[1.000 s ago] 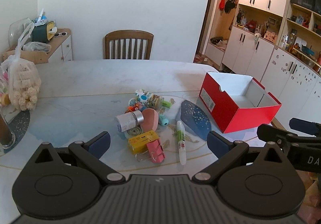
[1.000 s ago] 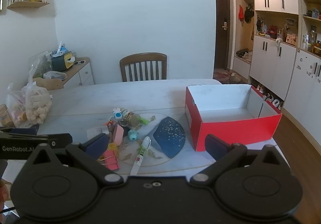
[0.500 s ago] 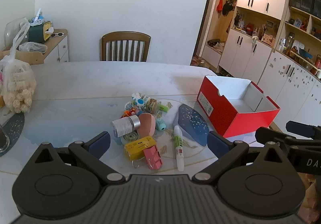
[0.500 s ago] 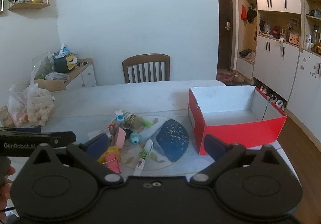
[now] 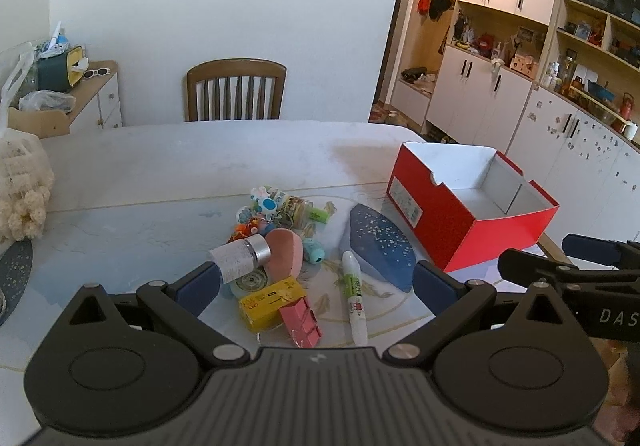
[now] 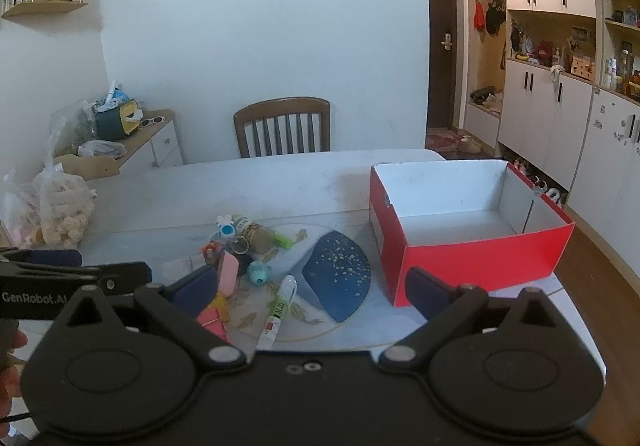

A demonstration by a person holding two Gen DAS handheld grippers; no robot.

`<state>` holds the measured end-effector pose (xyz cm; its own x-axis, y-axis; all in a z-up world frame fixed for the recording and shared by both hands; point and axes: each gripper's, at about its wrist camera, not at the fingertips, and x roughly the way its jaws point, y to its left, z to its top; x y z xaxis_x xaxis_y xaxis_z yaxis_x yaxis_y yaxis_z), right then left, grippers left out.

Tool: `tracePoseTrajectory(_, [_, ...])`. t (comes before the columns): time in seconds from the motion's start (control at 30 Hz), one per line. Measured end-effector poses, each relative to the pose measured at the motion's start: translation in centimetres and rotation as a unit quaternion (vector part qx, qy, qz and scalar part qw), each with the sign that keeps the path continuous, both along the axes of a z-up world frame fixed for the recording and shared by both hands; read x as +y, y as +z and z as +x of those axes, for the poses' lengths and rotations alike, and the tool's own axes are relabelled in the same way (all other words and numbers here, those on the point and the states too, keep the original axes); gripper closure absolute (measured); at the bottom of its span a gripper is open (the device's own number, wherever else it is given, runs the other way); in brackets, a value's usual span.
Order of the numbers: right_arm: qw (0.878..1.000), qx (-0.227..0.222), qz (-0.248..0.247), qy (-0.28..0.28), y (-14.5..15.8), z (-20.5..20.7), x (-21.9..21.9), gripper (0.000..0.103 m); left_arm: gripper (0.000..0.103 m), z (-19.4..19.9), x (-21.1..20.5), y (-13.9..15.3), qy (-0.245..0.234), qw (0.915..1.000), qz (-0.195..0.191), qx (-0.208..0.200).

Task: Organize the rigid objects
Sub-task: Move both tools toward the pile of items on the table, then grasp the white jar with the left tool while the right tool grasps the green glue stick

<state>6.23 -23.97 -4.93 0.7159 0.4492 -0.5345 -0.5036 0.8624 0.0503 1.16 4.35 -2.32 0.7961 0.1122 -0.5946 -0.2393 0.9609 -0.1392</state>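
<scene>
A pile of small items lies mid-table: a white bottle with a silver cap [image 5: 240,260], a pink oval case [image 5: 285,258], a yellow box [image 5: 272,302], a pink binder clip [image 5: 306,326], a white glue pen [image 5: 354,296] and a dark blue speckled piece [image 5: 378,248]. To the right stands an open red box [image 5: 472,208], white inside and empty. My left gripper [image 5: 316,284] is open, hovering just short of the pile. My right gripper [image 6: 312,288] is open too, above the table's near edge, facing the glue pen [image 6: 278,310] and red box [image 6: 468,242].
A wooden chair [image 5: 236,90] stands behind the white marble table [image 5: 180,162]. A bag of pale round things [image 6: 66,206] sits at the table's left. A sideboard [image 5: 92,98] is at far left, white cabinets [image 5: 500,102] at right.
Both cameras have shifted a little, so the pile and the red box sit slightly lower and further left in the left view. Nothing on the table moved; both grippers stay open.
</scene>
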Motion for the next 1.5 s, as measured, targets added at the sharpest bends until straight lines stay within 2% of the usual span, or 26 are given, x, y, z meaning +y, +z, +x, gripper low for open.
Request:
tracePoseTrajectory(0.3, [1.0,0.004,-0.007,0.006,-0.9,1.9,1.3,0.004,0.0,2.5,1.7,-1.3,0.0,0.9998,0.014,0.011])
tracePoseTrajectory(0.53, [0.999,0.036,-0.015,0.025,-2.8,4.2,3.2,0.005,0.0,5.1,4.3,-3.6,0.007,0.9994,0.029,0.017])
tracePoseTrajectory(0.7, [0.997,0.054,-0.033,0.039,-4.6,5.3,4.9,0.008,0.0,7.3,6.1,-5.7,0.005,0.9996,0.019,0.02])
tracePoseTrajectory(0.83, [0.996,0.061,-0.057,0.045,-6.1,6.3,6.3,0.014,0.0,9.0,7.5,-7.4,0.004,0.9995,0.007,0.032])
tracePoseTrajectory(0.9, [0.994,0.069,-0.069,0.047,-6.9,6.8,7.1,0.019,0.001,9.8,8.0,-8.3,0.007,0.9989,0.015,0.043])
tracePoseTrajectory(1.1, [0.99,0.089,-0.095,0.052,-9.4,8.3,9.0,0.025,0.001,11.5,9.2,-10.9,0.006,0.9972,0.025,0.07])
tracePoseTrajectory(1.2, [0.988,0.107,-0.1,0.051,-10.6,9.1,9.8,0.032,0.004,11.8,9.9,-11.7,0.003,0.9971,0.016,0.074])
tracePoseTrajectory(1.37, [0.985,0.118,-0.112,0.056,-11.7,9.8,10.9,0.037,0.018,12.2,10.2,-12.5,-0.008,0.9963,0.012,0.085])
tracePoseTrajectory(1.5, [0.983,0.125,-0.125,0.057,-12.4,10.2,11.6,0.047,0.026,12.4,9.8,-12.8,-0.018,0.9959,0.017,0.087])
